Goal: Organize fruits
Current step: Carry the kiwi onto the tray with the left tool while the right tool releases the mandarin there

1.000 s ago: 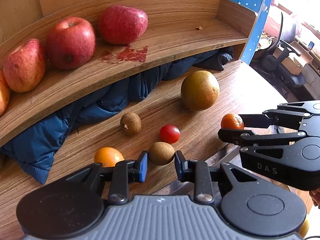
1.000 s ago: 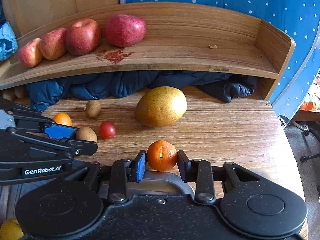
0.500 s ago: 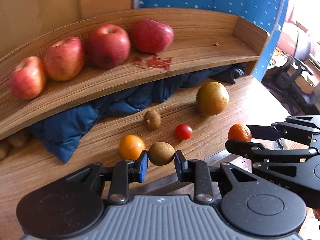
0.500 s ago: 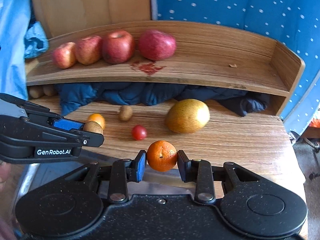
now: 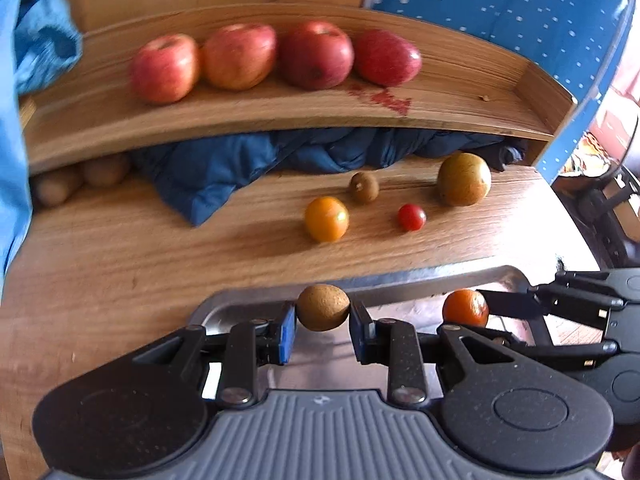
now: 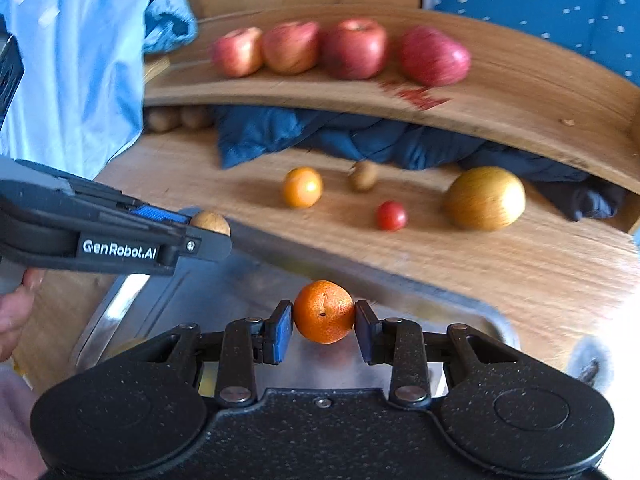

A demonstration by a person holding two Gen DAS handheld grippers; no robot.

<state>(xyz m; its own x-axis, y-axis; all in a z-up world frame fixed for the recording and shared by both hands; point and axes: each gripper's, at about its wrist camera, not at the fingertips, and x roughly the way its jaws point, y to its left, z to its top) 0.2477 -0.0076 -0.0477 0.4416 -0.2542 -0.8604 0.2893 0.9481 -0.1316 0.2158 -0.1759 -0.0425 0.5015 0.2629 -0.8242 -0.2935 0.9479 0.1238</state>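
Gripping a brown kiwi (image 5: 323, 307), the left hand-held gripper (image 5: 322, 322) hung above the metal tray (image 5: 400, 280) at the worktop (image 5: 120, 264) edge. Beside it, the right hand-held gripper (image 6: 324, 326) pinched a mandarin (image 6: 324, 311) over the same tray. Four apples (image 5: 240, 60) lined the shelf (image 5: 460, 92) (slightly blurred), while an orange (image 5: 326, 218), a cherry tomato (image 5: 411, 217), a second kiwi (image 5: 363, 187) and a pear (image 5: 463, 179) lay on the worktop.
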